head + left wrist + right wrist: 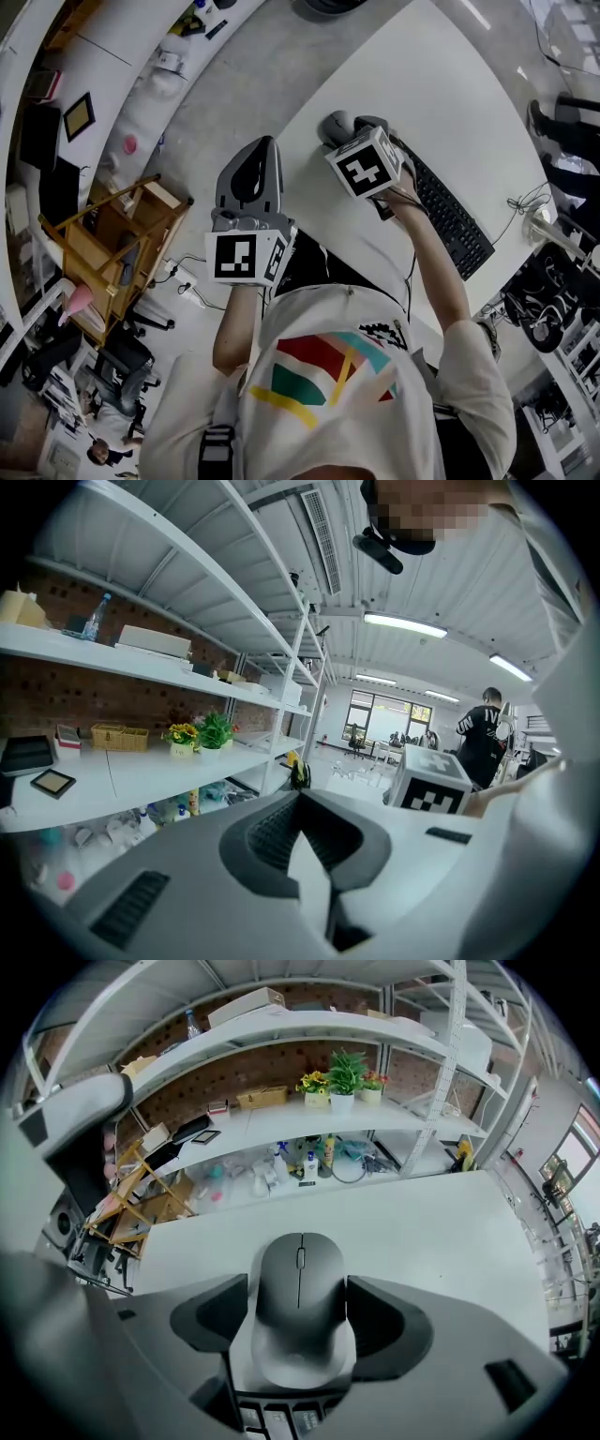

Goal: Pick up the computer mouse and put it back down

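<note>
Left gripper [305, 803]: jaws pressed together, empty, off the table's [412, 84] edge.
Right gripper [298, 1309]: jaws clamped on grey computer mouse [300, 1274].
Mouse position: at black keyboard's [450, 216] near end, over white table; contact with table unclear.

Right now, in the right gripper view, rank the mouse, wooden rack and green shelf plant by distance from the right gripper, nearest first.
1. Computer mouse: held in the right gripper.
2. Wooden rack: left, beyond the table.
3. Green plant: back shelf, centre.
</note>
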Available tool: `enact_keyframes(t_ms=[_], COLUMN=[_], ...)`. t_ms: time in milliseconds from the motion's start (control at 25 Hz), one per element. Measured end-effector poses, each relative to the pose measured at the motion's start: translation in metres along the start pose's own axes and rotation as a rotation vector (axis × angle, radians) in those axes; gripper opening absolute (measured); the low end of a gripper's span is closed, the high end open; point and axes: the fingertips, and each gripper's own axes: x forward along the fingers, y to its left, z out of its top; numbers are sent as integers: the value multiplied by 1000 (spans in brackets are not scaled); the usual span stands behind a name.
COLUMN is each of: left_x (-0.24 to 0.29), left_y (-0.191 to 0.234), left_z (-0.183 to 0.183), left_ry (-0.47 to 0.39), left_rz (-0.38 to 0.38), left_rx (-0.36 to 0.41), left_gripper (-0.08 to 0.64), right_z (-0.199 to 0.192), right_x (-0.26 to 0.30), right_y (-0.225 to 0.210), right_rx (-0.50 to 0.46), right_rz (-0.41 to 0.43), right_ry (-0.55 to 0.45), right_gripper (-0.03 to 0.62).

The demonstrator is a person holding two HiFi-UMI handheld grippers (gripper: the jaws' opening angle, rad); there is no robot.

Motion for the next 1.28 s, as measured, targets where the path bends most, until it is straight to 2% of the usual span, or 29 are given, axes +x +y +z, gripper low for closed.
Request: enact_keyframes(t_ms=[160, 800, 960, 1280], left_x=[1, -15, -23, -48], left_y=[-4, -6, -15, -48], left_z=[7, 12, 24, 60], left_ry=[-6, -40, -72, -148], left_rz=[-10, 24, 20, -2], left_rx=[5, 10, 10, 74], left_gripper=[43, 43, 43, 43], right_z=[1, 7, 22, 37], right_x=[-6, -12, -54, -175], right_y=[-1, -3, 7, 26], right_rx=[-1, -12, -2, 28], right_rz=[1, -23, -29, -90], right_ry=[-6, -68, -212, -546], right_gripper=[301, 296, 296, 296])
